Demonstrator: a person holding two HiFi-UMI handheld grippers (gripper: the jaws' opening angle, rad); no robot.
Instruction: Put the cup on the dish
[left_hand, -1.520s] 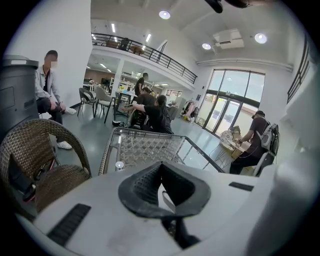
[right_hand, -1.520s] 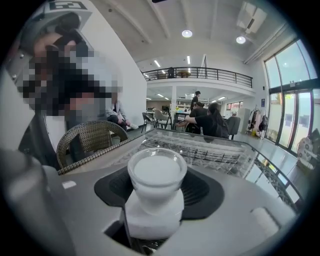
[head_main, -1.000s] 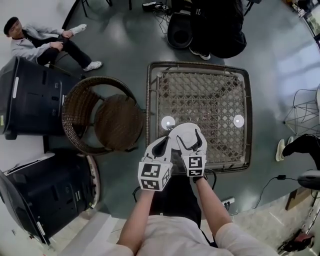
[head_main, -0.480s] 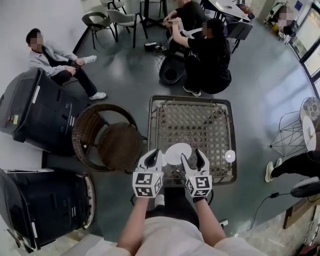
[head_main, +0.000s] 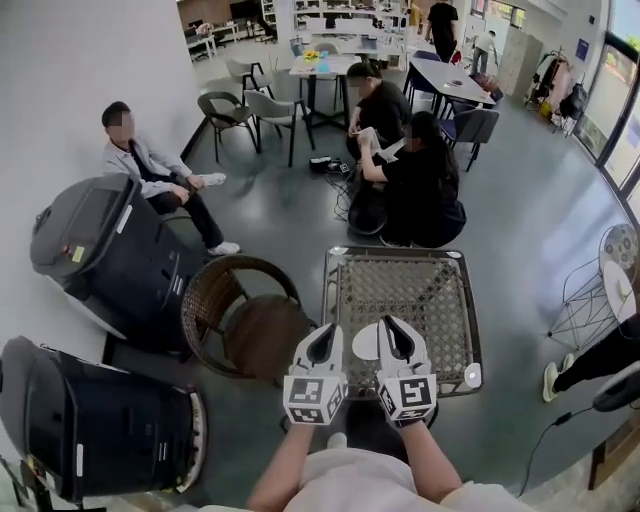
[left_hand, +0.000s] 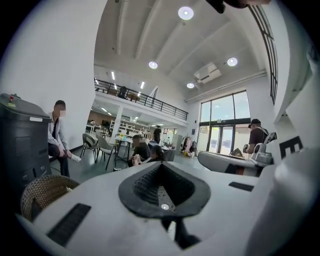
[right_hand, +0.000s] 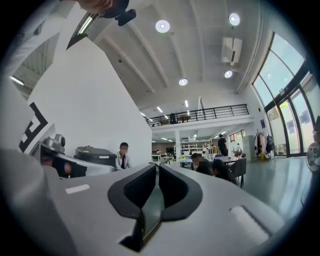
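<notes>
A white dish (head_main: 365, 342) lies near the front edge of the wicker-topped table (head_main: 400, 290), partly hidden between my two grippers. A small white cup (head_main: 473, 375) stands at the table's front right corner, apart from the dish. My left gripper (head_main: 326, 338) hovers at the dish's left side, its jaws shut with nothing in them (left_hand: 162, 189). My right gripper (head_main: 390, 332) hangs over the dish's right part. Its jaws are closing, almost together, with nothing between them (right_hand: 154, 195). Both gripper views look level across the room and show neither the cup nor the dish.
A round wicker chair (head_main: 245, 320) stands left of the table. Two black bins (head_main: 100, 250) (head_main: 90, 425) sit further left. Several people sit beyond the table, the closest (head_main: 425, 185) right at its far edge. A white wire chair (head_main: 610, 280) is at the right.
The head view has tilted up from the table to take in the room. The right gripper's jaws have gone from wide open to nearly together. Both grippers now sit at the table's near edge.
</notes>
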